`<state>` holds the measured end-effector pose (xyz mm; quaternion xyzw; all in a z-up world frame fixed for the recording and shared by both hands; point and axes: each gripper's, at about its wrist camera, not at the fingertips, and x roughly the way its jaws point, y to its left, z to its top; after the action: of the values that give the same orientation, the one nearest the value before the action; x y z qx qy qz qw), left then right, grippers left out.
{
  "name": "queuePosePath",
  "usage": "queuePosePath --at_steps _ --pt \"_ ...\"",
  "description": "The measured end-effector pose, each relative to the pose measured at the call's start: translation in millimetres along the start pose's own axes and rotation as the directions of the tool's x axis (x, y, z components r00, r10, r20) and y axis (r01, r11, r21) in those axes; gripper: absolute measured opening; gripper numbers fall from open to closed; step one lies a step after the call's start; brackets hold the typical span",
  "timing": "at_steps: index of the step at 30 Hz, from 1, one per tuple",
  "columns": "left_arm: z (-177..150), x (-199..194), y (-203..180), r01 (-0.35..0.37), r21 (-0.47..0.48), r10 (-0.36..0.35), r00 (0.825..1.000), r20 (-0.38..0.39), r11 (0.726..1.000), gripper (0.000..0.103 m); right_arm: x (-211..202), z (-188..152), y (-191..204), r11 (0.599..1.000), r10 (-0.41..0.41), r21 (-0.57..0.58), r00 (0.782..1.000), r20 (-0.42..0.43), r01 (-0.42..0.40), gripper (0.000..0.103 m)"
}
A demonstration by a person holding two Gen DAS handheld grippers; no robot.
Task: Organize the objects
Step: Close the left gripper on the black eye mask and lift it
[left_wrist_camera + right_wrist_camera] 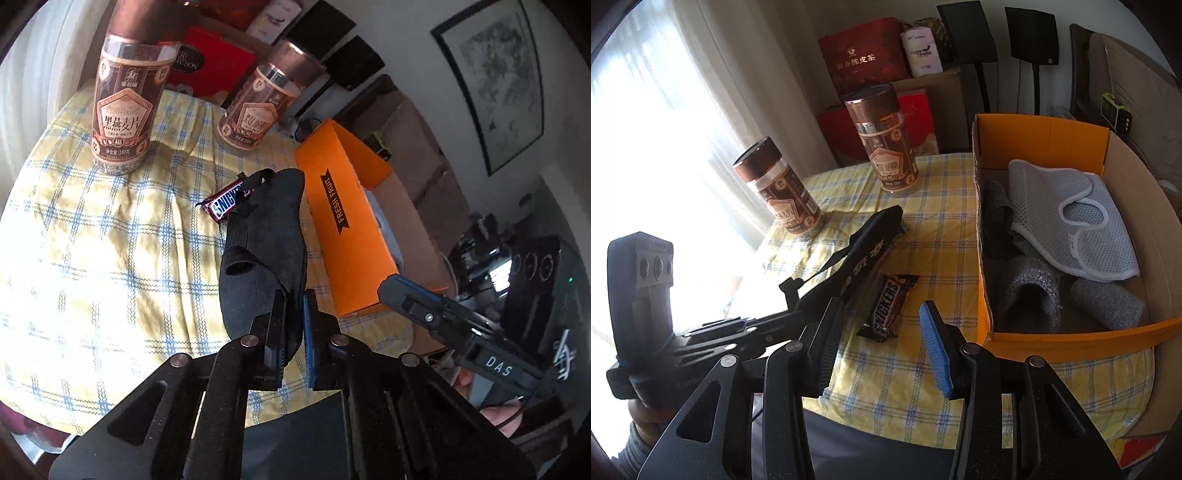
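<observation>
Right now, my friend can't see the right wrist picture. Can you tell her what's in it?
The open right gripper hovers over a Snickers bar on a yellow checked tablecloth. To its left, the left gripper holds a black shoe. An orange box of grey fabric things sits on the right, two brown jars behind.

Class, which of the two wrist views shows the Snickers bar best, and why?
The right wrist view: the Snickers bar lies whole and unobstructed on the checked tablecloth. In the left wrist view only one end shows; the black shoe hides the rest.
</observation>
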<state>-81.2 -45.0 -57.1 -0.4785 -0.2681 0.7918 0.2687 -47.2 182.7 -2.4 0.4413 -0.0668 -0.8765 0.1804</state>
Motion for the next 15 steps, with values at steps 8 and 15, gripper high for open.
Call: queuePosePath --at_steps 8,15 --pt "9 -26 61 -0.062 -0.155 0.071 0.996 0.057 0.986 0.007 20 -2 15 0.999 0.029 -0.029 0.999 -0.037 -0.030 0.045" --pt "4 -17 82 -0.153 -0.169 0.159 0.987 0.027 0.974 0.007 57 8 24 0.998 0.059 -0.017 0.996 -0.070 -0.060 0.045"
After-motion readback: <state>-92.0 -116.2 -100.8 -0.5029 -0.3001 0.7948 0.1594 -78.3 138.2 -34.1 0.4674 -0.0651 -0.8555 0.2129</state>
